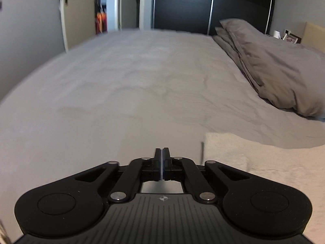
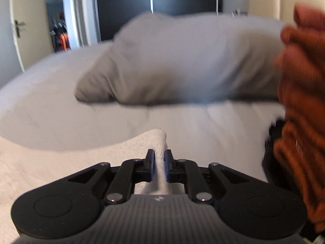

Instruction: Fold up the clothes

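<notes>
A white towel-like cloth (image 1: 264, 162) lies on the grey bed at the lower right of the left wrist view. My left gripper (image 1: 162, 151) is shut with nothing between its pads, just left of the cloth's edge. In the right wrist view the same white cloth (image 2: 61, 162) spreads to the lower left. My right gripper (image 2: 159, 154) is shut on a pinched corner of the white cloth, which pokes up between the blue pads (image 2: 151, 162).
The grey bed (image 1: 121, 81) fills both views. Grey pillows (image 1: 274, 65) lie at the right; one pillow (image 2: 172, 61) sits right ahead of the right gripper. A rust-orange garment (image 2: 300, 101) hangs at the right edge. A dark wardrobe (image 1: 182, 4) and door (image 2: 26, 20) stand behind.
</notes>
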`<action>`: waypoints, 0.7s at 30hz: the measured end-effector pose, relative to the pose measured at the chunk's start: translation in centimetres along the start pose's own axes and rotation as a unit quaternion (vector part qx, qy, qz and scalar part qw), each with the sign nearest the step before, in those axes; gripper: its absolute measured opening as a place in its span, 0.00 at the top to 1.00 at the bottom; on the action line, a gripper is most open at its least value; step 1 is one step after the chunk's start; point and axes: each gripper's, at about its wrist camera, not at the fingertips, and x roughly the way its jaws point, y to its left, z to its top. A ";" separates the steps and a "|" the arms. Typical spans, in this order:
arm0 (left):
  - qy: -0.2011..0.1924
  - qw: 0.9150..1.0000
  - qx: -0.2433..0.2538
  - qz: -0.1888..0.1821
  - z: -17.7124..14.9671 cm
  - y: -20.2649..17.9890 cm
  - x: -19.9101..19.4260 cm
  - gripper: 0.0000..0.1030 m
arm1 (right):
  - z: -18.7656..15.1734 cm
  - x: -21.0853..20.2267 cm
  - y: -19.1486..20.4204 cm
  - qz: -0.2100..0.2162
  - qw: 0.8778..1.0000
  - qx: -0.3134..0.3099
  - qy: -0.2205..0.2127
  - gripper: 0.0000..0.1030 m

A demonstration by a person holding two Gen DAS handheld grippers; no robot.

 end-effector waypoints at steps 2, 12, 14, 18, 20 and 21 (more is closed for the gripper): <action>0.031 0.999 -0.026 -0.019 0.1 0.1 1.2 0.82 | -0.6 0.7 -0.1 -0.004 1.000 0.003 0.013 0.86; 0.047 0.998 -0.005 -0.034 -1.0 -5.0 5.7 0.75 | -1.7 2.4 -0.3 -0.002 0.999 0.010 0.030 0.86; 0.026 0.999 0.034 -0.012 -1.4 -6.4 5.3 0.88 | -1.8 2.5 -0.3 0.000 0.999 0.012 0.032 0.86; -0.035 0.997 0.068 0.020 -1.4 -7.3 3.0 0.91 | -1.6 2.0 -0.1 0.006 1.000 0.012 0.013 0.86; -0.063 0.995 0.074 0.028 -0.6 -7.0 1.2 0.92 | -1.2 0.7 0.4 0.011 1.000 -0.001 -0.020 0.88; -0.077 0.993 0.081 0.037 -0.2 -6.9 0.4 0.92 | -1.0 0.1 0.6 0.013 0.999 -0.007 -0.037 0.89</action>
